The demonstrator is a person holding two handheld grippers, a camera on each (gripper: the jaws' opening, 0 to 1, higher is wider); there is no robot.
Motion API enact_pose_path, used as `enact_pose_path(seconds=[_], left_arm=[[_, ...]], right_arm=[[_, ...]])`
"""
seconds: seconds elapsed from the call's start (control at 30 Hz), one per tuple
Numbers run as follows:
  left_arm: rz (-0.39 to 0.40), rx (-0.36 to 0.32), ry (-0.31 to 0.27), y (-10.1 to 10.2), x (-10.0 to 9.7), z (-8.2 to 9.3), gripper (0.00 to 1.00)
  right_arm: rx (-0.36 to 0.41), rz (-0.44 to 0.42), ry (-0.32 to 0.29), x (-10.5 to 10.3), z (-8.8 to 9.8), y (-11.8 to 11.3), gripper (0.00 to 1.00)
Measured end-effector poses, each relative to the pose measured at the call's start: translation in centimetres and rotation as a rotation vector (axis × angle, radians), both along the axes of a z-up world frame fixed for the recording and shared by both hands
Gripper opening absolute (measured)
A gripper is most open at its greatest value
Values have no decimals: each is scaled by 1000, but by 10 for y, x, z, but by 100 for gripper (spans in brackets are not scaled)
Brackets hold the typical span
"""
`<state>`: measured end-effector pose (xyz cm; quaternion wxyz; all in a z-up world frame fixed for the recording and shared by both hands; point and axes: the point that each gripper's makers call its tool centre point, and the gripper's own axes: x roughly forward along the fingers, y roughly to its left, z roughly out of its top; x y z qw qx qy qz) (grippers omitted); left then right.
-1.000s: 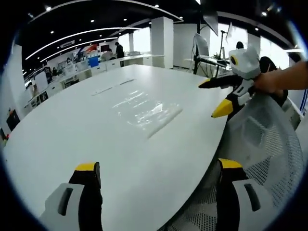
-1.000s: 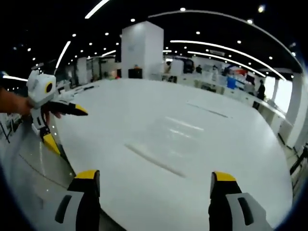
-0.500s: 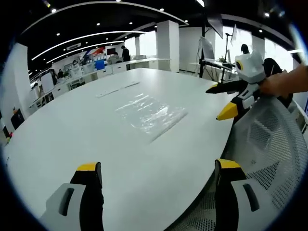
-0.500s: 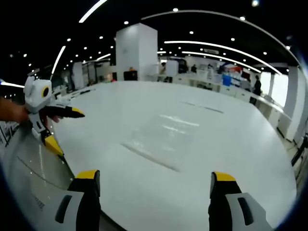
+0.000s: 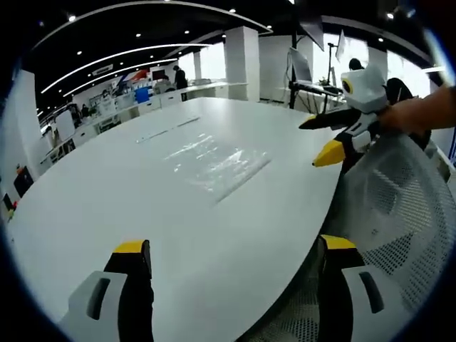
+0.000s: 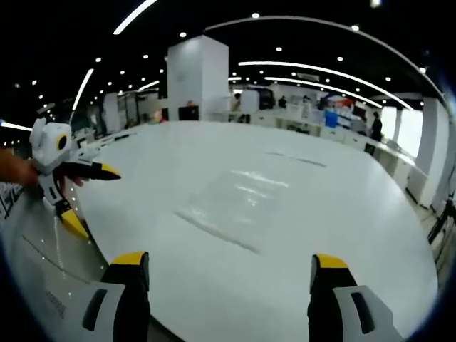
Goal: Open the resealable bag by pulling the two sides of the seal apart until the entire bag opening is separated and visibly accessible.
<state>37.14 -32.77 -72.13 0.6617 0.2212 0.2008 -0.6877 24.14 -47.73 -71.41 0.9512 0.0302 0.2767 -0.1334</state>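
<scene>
The bag (image 5: 217, 162) lies flat on the tabletop (image 5: 107, 206), at 12 o'clock of both grippers, untouched. Its seal edge runs crosswise nearest the right gripper (image 6: 228, 299); both the left gripper (image 5: 235, 296) and the right have jaws wide apart, empty.

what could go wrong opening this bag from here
The clear bag lies flat on the white table and blends into it, so its seal strip could be misjudged or pinched through both sides together. Both the left gripper and the right gripper are open and away from it; a one-sided grab may just slide it.
</scene>
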Motion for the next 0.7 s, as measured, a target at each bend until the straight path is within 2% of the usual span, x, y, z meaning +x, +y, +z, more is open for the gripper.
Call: enact_pose_path(seconds=[0.27, 0.5, 0.7], left_arm=[[7, 9, 7, 0, 1, -2, 94], [-19, 22, 2, 1, -3, -5, 93], [-24, 25, -28, 2, -2, -6, 93]], right_arm=[[12, -16, 16, -4, -4, -2, 92], [-9, -24, 36, -6, -5, -5, 91], [-18, -30, 36, -7, -4, -5, 90]])
